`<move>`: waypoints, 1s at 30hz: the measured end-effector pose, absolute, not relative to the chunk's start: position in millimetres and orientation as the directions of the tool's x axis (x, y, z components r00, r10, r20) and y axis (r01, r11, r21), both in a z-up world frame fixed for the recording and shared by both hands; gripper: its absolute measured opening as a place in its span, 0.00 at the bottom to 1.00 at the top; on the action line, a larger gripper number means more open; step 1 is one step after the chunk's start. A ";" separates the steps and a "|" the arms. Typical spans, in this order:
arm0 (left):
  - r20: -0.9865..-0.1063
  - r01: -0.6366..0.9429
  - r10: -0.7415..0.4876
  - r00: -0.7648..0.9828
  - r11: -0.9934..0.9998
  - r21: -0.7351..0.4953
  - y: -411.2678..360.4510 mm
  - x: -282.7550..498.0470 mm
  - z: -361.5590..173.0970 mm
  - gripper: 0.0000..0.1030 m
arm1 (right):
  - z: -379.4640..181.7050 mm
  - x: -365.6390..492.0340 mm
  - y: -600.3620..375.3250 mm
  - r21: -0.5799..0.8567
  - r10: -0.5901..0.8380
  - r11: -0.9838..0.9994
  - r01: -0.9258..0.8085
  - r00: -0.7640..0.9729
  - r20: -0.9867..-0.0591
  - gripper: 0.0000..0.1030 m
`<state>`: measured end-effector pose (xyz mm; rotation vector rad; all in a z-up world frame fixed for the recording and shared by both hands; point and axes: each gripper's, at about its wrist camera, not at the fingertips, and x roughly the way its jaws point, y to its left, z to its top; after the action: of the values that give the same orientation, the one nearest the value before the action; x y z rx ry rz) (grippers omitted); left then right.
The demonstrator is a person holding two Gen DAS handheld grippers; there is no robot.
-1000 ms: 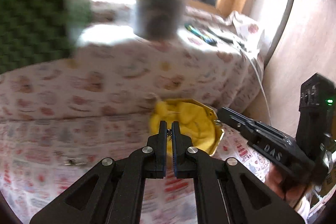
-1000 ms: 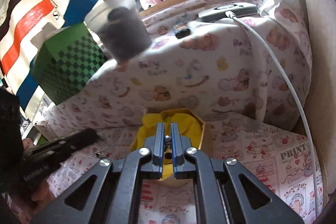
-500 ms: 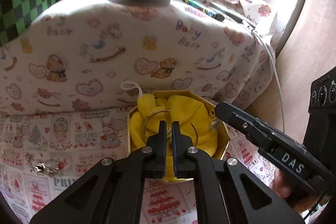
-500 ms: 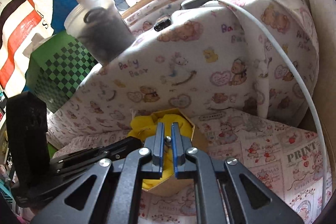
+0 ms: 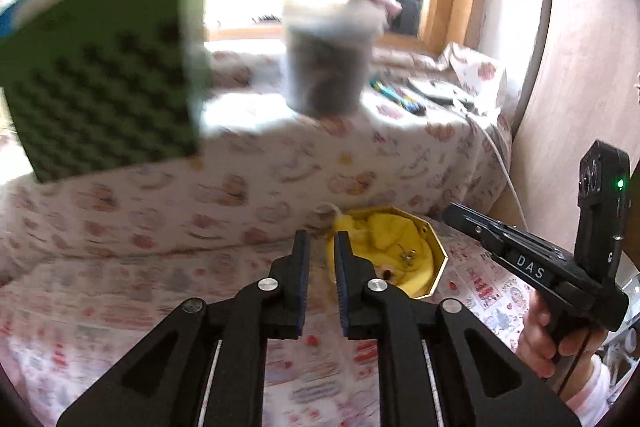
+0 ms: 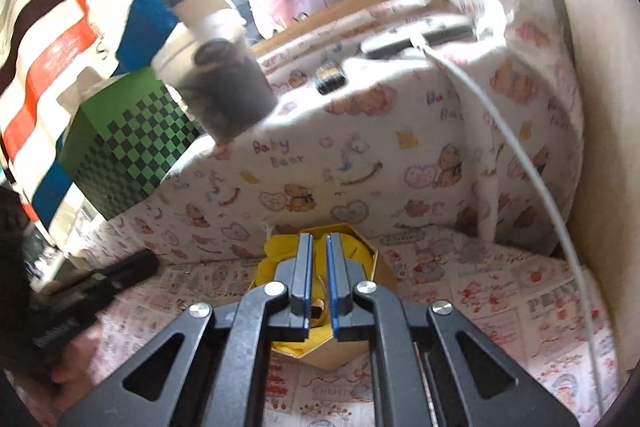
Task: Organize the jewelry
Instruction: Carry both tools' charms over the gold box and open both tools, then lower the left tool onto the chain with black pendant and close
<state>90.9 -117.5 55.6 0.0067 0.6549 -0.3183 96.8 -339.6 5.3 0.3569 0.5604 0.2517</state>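
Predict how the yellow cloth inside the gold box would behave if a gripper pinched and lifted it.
The yellow cloth lies crumpled in folds, so it is probably floppy and would drape. It looks thin, likely light. Small jewelry resting on it might slide off.

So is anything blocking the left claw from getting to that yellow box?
Nothing visible does. The left claw, its jaws opening with nothing between them, has clear space to the open yellow box; the right claw sits off to the side.
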 end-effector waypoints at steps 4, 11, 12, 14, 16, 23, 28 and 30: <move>-0.537 0.235 -0.243 0.808 0.968 -0.084 -86.9 69.9 73.0 0.53 | 15.6 84.0 -327.1 0.382 0.356 0.906 -0.184 0.820 -0.447 0.07; -0.492 0.141 -0.154 0.857 0.988 -0.064 -47.1 60.5 71.1 0.72 | 21.2 68.5 -300.6 0.305 0.356 0.923 -0.234 0.820 -0.447 0.21; -0.494 0.132 -0.149 0.857 0.989 -0.068 -42.0 60.4 67.3 0.75 | 20.5 67.1 -297.3 0.292 0.353 0.926 -0.239 0.821 -0.449 0.21; -0.491 0.120 -0.146 0.859 0.989 -0.085 -31.3 63.3 59.4 0.77 | 17.0 66.0 -287.9 0.257 0.339 0.936 -0.242 0.821 -0.460 0.21; -0.507 0.099 -0.137 0.851 0.990 -0.102 -21.6 70.9 48.3 0.77 | 11.6 66.7 -282.5 0.242 0.334 0.939 -0.244 0.813 -0.477 0.23; -0.642 0.107 -0.193 0.742 0.980 -0.170 2.1 105.4 0.7 0.75 | -12.0 75.7 -263.4 0.183 0.302 0.953 -0.241 0.781 -0.546 0.25; -0.717 0.099 -0.282 0.638 0.953 -0.287 12.3 125.8 -30.4 0.43 | -20.2 78.9 -259.6 0.168 0.289 0.957 -0.236 0.768 -0.571 0.25; -0.714 0.121 -0.319 0.623 0.942 -0.314 12.0 126.1 -35.0 0.43 | -21.4 79.9 -261.2 0.168 0.284 0.959 -0.229 0.769 -0.573 0.25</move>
<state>126.1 12.0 -35.0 -0.2462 0.8634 -0.2553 79.9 -261.2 -21.4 0.0900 0.6357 0.2785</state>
